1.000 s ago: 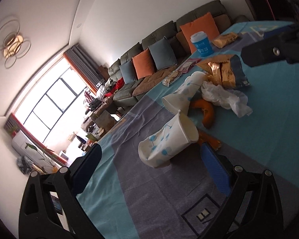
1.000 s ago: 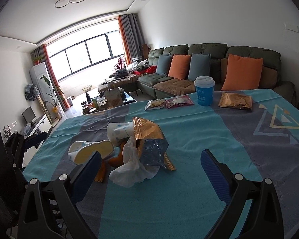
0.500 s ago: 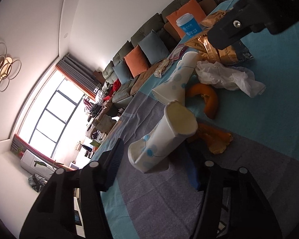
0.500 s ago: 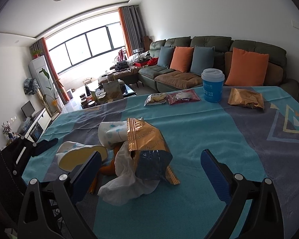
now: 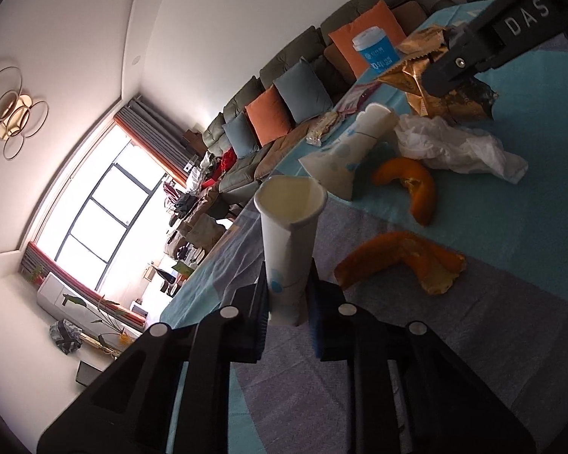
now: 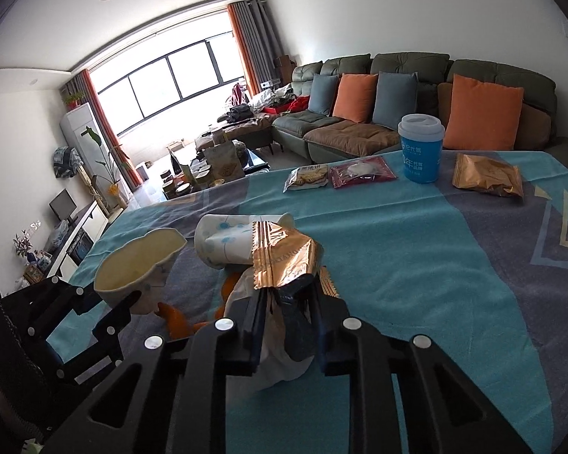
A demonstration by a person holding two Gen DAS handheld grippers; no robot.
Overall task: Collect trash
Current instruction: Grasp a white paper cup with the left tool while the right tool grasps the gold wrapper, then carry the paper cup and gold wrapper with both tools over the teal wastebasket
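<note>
Left wrist: paper cup [image 5: 288, 249] between closing left claw [image 5: 287, 314].

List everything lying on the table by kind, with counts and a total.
Crushed paper cups: 2
Blue lidded cup: 1
Orange peels: 2
Snack packets: 4
White bag: 1
Total: 10

Green sofa [image 6: 416, 87] beside a bright curtained window [image 6: 163, 87].
</note>
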